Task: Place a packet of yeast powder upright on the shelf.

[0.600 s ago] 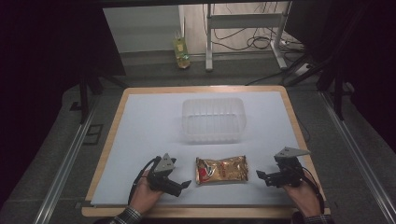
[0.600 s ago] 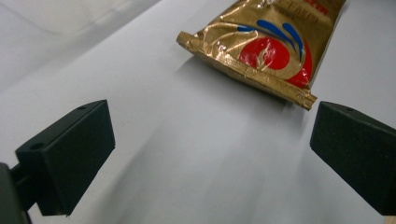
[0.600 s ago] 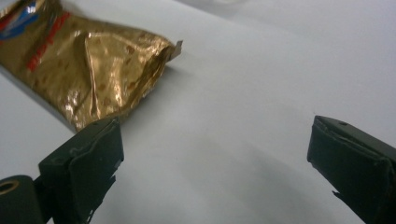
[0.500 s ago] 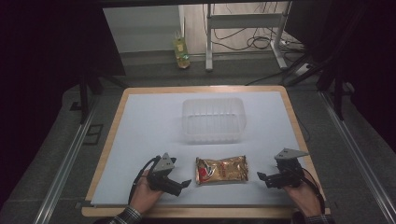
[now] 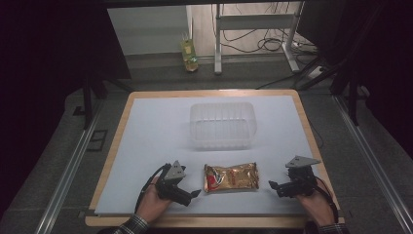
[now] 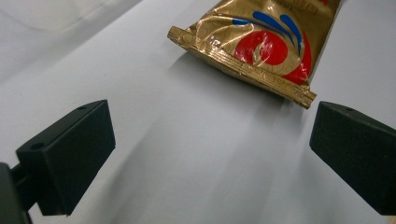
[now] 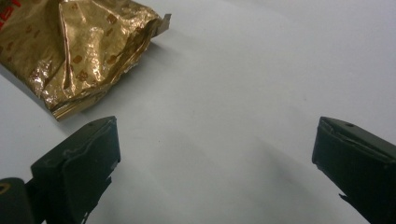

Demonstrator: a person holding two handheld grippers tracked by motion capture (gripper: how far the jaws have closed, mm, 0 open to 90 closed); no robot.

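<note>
A white sheet covers the tabletop (image 5: 146, 146), and a clear plastic tub (image 5: 222, 125) stands empty toward the middle of its far half. Near the front edge lies a gold snack packet (image 5: 230, 177), flat, its long axis running side to side along that edge — one sealed end toward each hand. The left gripper (image 5: 194, 193) rests just beside the packet's left end, jaws spread wide with nothing between them; in the left gripper view the crimped seal (image 6: 240, 65) lies just ahead, toward the right jaw. The right gripper (image 5: 272, 185) sits a little farther off the crumpled right end (image 7: 88, 51) — jaws also wide and empty. The left looks nearer, so a pinch on that seal seems the likelier start.
</note>
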